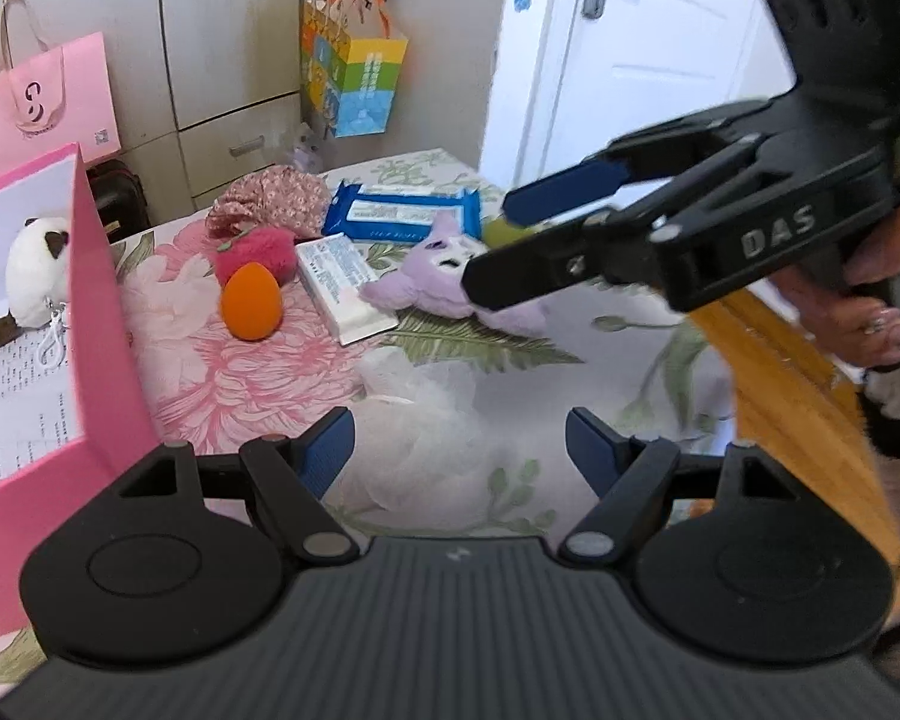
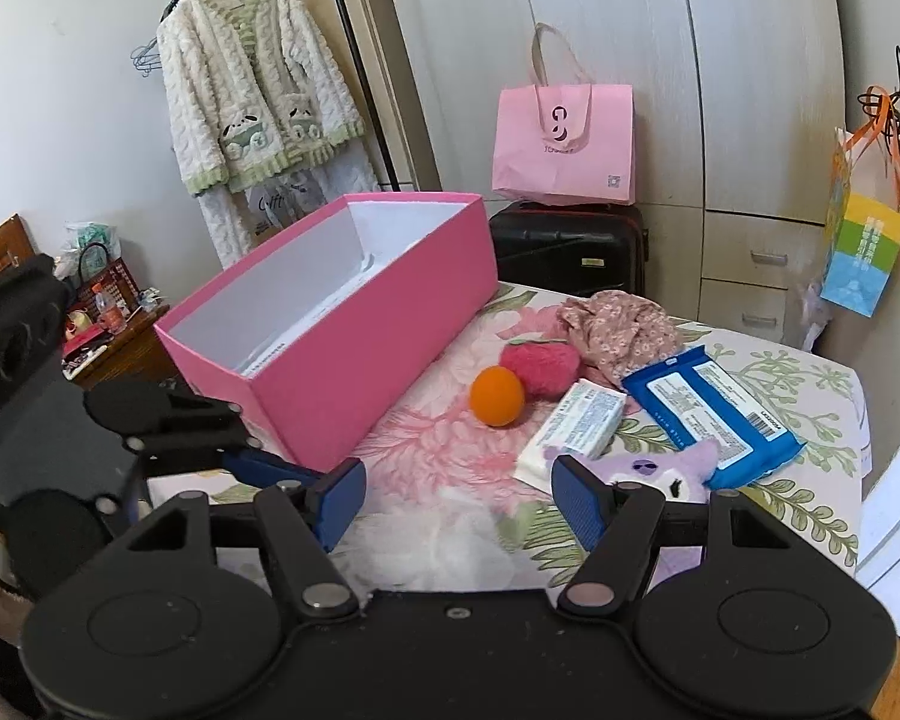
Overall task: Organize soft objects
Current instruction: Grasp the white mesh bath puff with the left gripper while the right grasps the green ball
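A pink box (image 2: 354, 324) stands on the floral table; a panda plush (image 1: 33, 267) lies inside it. On the table lie an orange egg-shaped sponge (image 1: 251, 302), a pink fuzzy strawberry plush (image 1: 264, 252), a floral cloth (image 1: 267, 198), a purple plush (image 1: 432, 276) and a white mesh puff (image 1: 426, 420). My left gripper (image 1: 459, 450) is open over the white puff. My right gripper (image 2: 459, 510) is open, above the puff and close to the purple plush (image 2: 660, 471); it also shows in the left wrist view (image 1: 492, 246).
A blue wipes pack (image 2: 711, 420) and a white tissue pack (image 2: 576, 426) lie beside the plush toys. A black suitcase (image 2: 570, 246) with a pink bag (image 2: 564, 144) stands behind the table. Wardrobe and door lie beyond. The table edge (image 1: 768, 348) is at the right.
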